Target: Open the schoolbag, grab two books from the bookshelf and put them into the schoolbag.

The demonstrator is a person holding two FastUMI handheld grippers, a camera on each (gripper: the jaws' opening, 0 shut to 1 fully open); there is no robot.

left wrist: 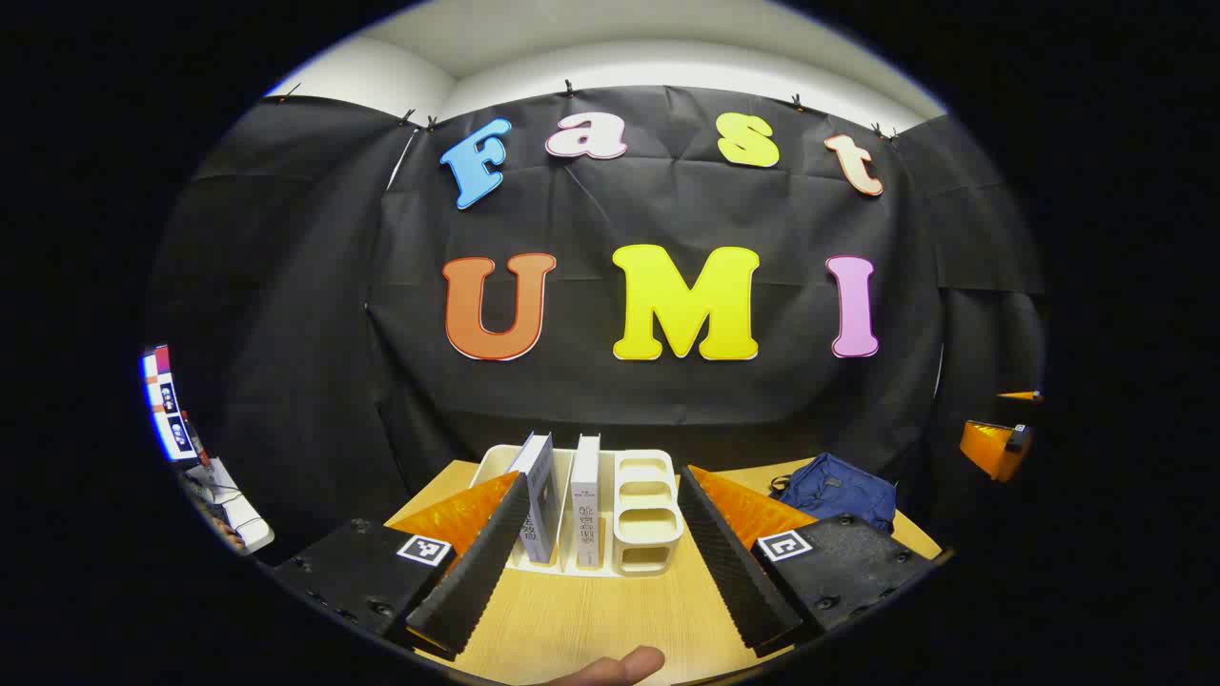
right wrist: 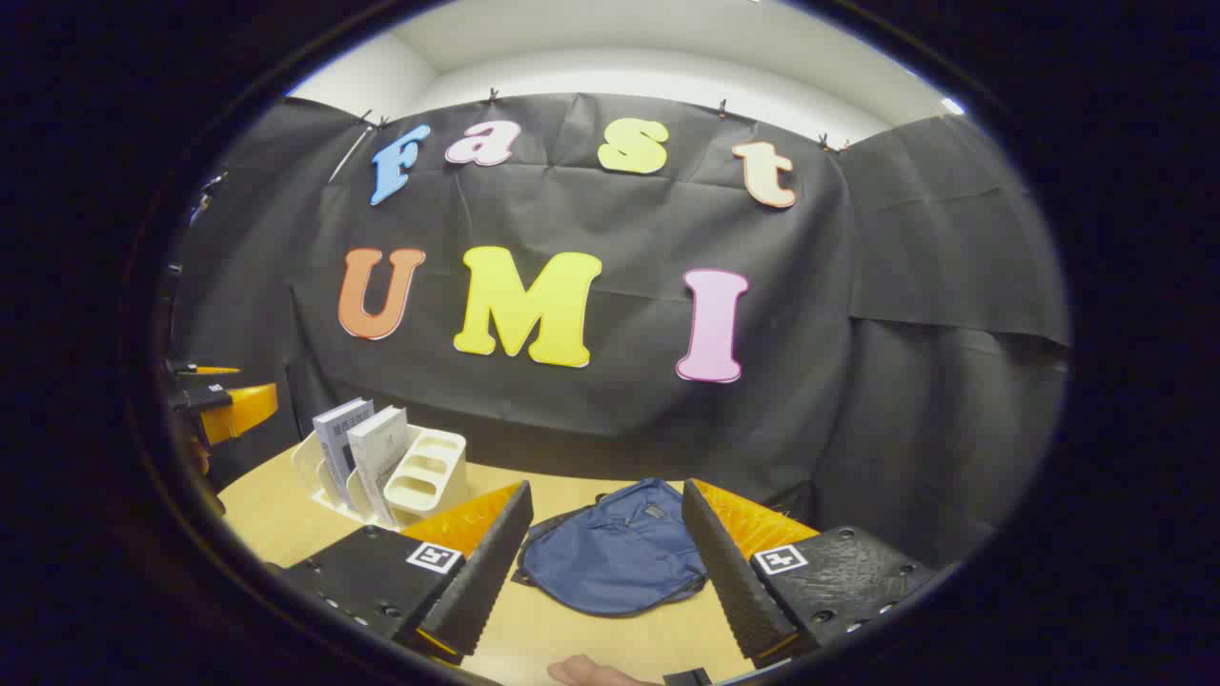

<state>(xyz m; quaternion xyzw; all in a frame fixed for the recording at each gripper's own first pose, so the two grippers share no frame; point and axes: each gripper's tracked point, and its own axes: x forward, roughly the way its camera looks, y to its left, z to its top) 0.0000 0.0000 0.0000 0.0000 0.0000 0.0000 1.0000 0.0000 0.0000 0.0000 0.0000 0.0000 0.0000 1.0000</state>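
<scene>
A blue schoolbag (right wrist: 618, 555) lies flat on the wooden table (right wrist: 276, 519), straight ahead of my open right gripper (right wrist: 600, 581) and seen between its fingers. The schoolbag (left wrist: 839, 488) also sits at the right in the left gripper view. Two white books (left wrist: 562, 510) stand upright in a cream bookshelf (left wrist: 646, 514). My left gripper (left wrist: 602, 572) is open, held short of the shelf with nothing between its fingers. In the right gripper view the books (right wrist: 362, 448) and bookshelf (right wrist: 424, 474) stand at the left.
The other gripper (left wrist: 996, 446) shows at the far right of the left gripper view and the far left (right wrist: 224, 405) of the right gripper view. A fingertip (left wrist: 620, 665) pokes in at the bottom. Papers and gear (left wrist: 205, 476) sit off the table's left.
</scene>
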